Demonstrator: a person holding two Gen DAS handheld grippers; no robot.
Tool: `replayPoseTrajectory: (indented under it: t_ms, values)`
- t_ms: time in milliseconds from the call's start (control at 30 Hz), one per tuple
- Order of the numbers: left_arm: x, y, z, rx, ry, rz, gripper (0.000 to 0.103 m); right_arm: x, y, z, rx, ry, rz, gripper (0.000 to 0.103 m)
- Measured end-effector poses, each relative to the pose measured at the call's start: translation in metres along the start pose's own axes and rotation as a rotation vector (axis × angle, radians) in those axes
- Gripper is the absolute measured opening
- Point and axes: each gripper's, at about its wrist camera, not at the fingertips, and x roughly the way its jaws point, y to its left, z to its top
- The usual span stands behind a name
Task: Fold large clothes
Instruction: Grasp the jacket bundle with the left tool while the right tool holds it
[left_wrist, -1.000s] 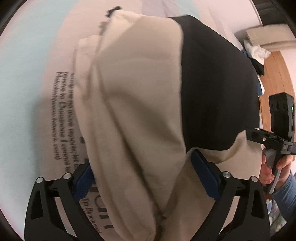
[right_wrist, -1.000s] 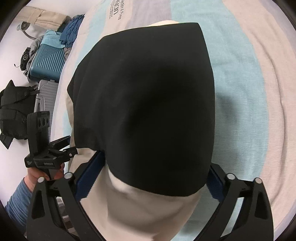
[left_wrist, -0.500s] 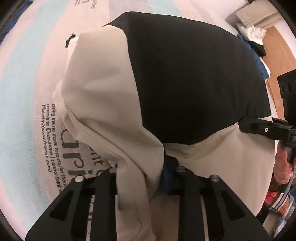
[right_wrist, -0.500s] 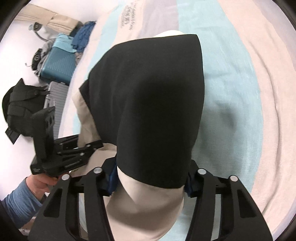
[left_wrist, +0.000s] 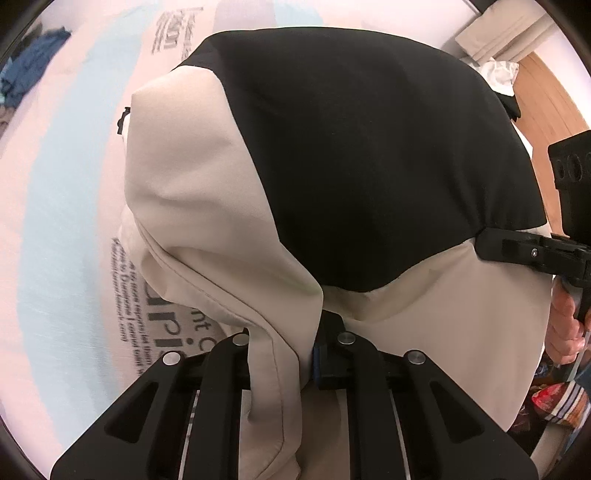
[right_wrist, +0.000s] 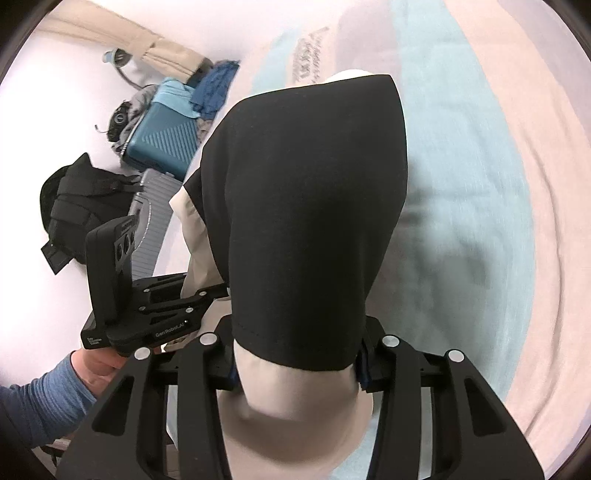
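Note:
A large beige and black garment (left_wrist: 362, 155) hangs from both grippers over the striped bed. My left gripper (left_wrist: 284, 354) is shut on a beige fold of its near edge. My right gripper (right_wrist: 295, 365) is shut on the garment (right_wrist: 306, 206) where the black panel meets the beige hem. Each gripper shows in the other's view: the right gripper (left_wrist: 532, 251) at the garment's right edge, the left gripper (right_wrist: 147, 295) at its left edge. The cloth hides the fingertips.
The bed cover (left_wrist: 62, 229) has pink, light blue and grey stripes with printed text. A teal suitcase (right_wrist: 162, 136), a grey suitcase (right_wrist: 147, 221) and a black bag (right_wrist: 81, 206) stand on the floor to the left. Wooden floor (left_wrist: 543, 96) and clothes lie to the right.
Both grippers have closed on the garment's near edge, from wide open a second ago. The garment has been lifted and now hangs further from the bed.

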Motion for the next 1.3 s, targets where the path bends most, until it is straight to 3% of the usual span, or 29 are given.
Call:
replayPoseTrajectory:
  t_ms: [367,567,800,1033,1133,1300]
  values:
    - [-0.098,0.014,0.000,-0.053,-0.110,0.081,0.012,-0.023,0.094,0.045,-0.173,-0.040,0.034,0.041]
    - [-0.170,0.063,-0.021,-0.128,-0.176,0.154,0.011,0.000,0.173,0.063,-0.262,-0.023,0.092,0.041]
    - [-0.251,0.153,-0.061,-0.219,-0.193,0.297,0.011,0.058,0.279,0.073,-0.379,0.038,0.202,0.041]
    - [-0.249,0.243,-0.113,-0.329,-0.148,0.376,0.011,0.167,0.348,0.080,-0.448,0.155,0.235,0.041]
    - [-0.230,0.283,-0.138,-0.375,-0.121,0.369,0.012,0.214,0.362,0.071,-0.466,0.205,0.207,0.041]
    - [-0.182,0.316,-0.164,-0.451,-0.090,0.328,0.012,0.270,0.360,0.059,-0.486,0.256,0.105,0.041]
